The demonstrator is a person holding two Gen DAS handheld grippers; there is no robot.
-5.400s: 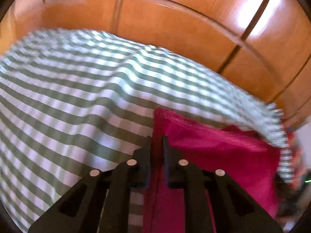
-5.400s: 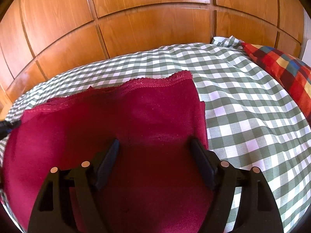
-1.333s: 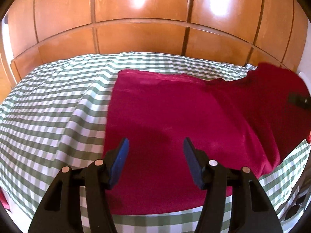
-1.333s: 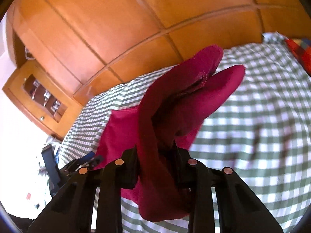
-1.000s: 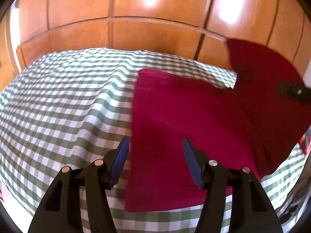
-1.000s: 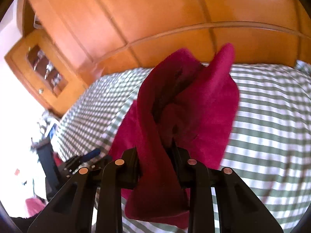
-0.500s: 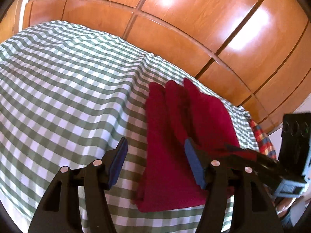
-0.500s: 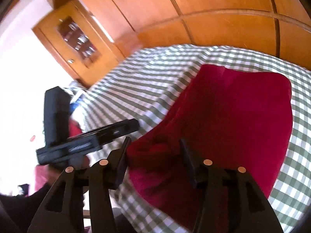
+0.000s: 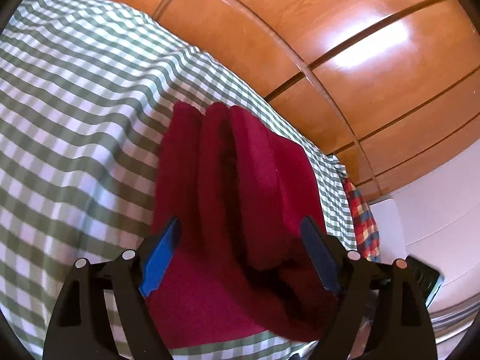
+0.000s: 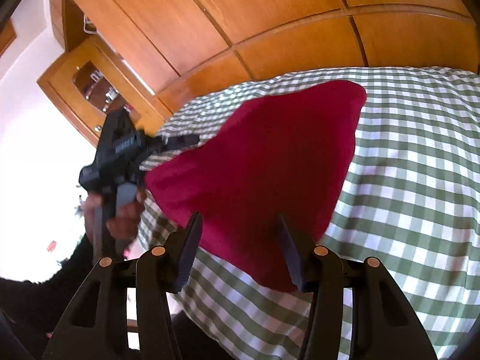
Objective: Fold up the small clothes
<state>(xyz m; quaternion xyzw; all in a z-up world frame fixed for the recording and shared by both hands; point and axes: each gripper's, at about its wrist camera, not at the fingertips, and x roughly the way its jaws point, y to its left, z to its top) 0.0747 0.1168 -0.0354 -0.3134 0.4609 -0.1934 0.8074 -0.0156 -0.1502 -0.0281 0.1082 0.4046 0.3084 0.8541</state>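
Since 0.5 s ago both grippers came in closer over the red cloth, w/ fingers apart as before. Left gripper: fingers wide apart, nothing held, cloth below. Right gripper: also spread, holding nothing. Cloth lies folded in layers on the green checked bedspread, near its front edge, wood panelling behind.

Crimson garment: soft, fleecy knit fabric, folded into a compact stack of several layers, lying flat on the green-and-white checked bedspread. Rounded fold edges stand side by side at the end toward the wooden headboard. The stack lies near the bedspread's front edge, its top layer smooth and unwrinkled
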